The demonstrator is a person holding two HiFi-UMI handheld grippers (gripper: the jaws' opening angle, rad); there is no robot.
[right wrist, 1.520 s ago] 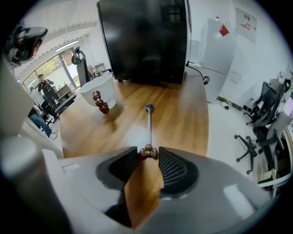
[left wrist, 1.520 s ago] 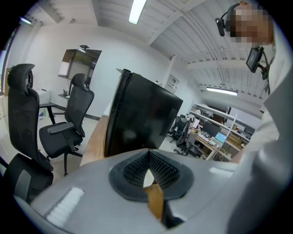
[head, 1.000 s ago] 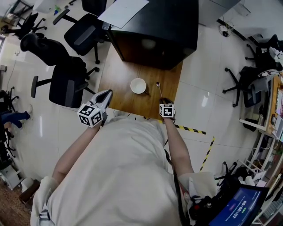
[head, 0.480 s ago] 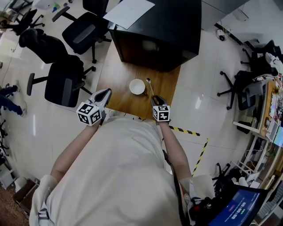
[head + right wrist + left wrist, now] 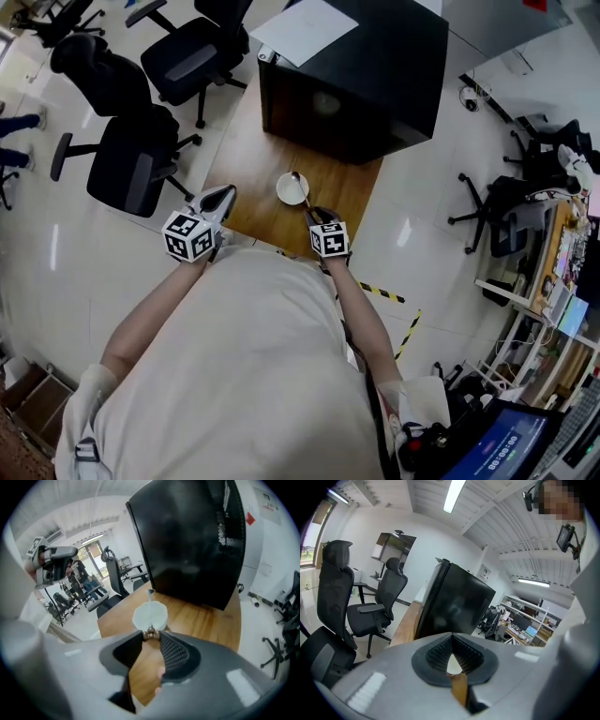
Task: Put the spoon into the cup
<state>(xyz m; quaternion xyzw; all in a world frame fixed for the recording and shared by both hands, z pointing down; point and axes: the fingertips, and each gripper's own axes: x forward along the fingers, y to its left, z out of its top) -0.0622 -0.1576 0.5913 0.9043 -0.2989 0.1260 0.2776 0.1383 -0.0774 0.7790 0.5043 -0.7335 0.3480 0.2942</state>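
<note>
Two musts for this step, imo: keep the right gripper (image 5: 151,638) pinching the slim metal spoon (image 5: 149,604) by its handle end, and centre the bowl over the round white cup (image 5: 158,617) on the wooden table (image 5: 251,155) before tipping down. Left gripper (image 5: 451,637): jaws pressed together, empty, off to the side. Vs 1 sec ago: spoon sat right of the cup; now its bowl is over the rim.

Right gripper (image 5: 316,216) carried spoon (image 5: 300,187) leftward (and upward), bowl now over cup (image 5: 282,191)
</note>
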